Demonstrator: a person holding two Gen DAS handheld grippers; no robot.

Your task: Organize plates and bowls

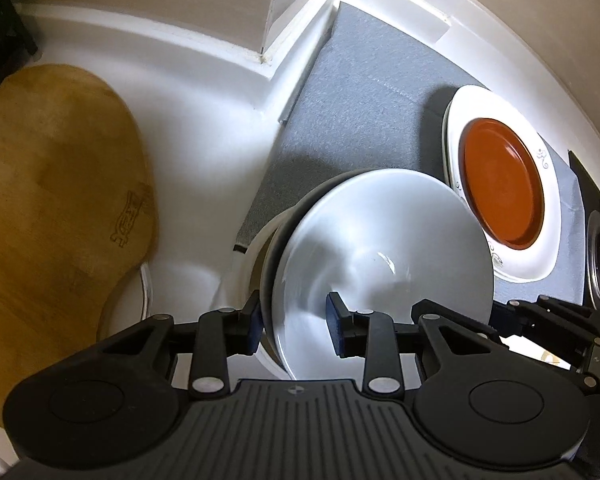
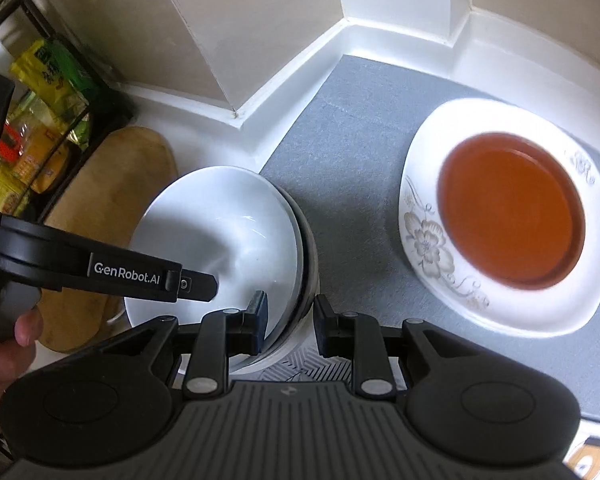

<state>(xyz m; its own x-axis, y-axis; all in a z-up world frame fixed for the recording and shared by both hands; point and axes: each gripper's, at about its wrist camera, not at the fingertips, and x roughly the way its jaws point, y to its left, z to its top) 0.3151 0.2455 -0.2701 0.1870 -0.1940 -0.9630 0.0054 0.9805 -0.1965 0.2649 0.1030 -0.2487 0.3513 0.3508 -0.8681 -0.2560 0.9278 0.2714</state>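
Bowl stack point(image 2: 220, 232) at mat's edge point(image 2: 296, 152)

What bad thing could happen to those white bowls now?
Each gripper pinches only the rim of the stacked white bowls, the left gripper on one side and the right gripper on the other, so the stack might slip or tilt. It also hangs close to the flowered plate holding the orange plate and could knock it.

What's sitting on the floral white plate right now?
One orange plate sits centred on the floral white plate, on the grey mat. The floral plate's middle is covered, so anything beneath the orange one cannot be seen.
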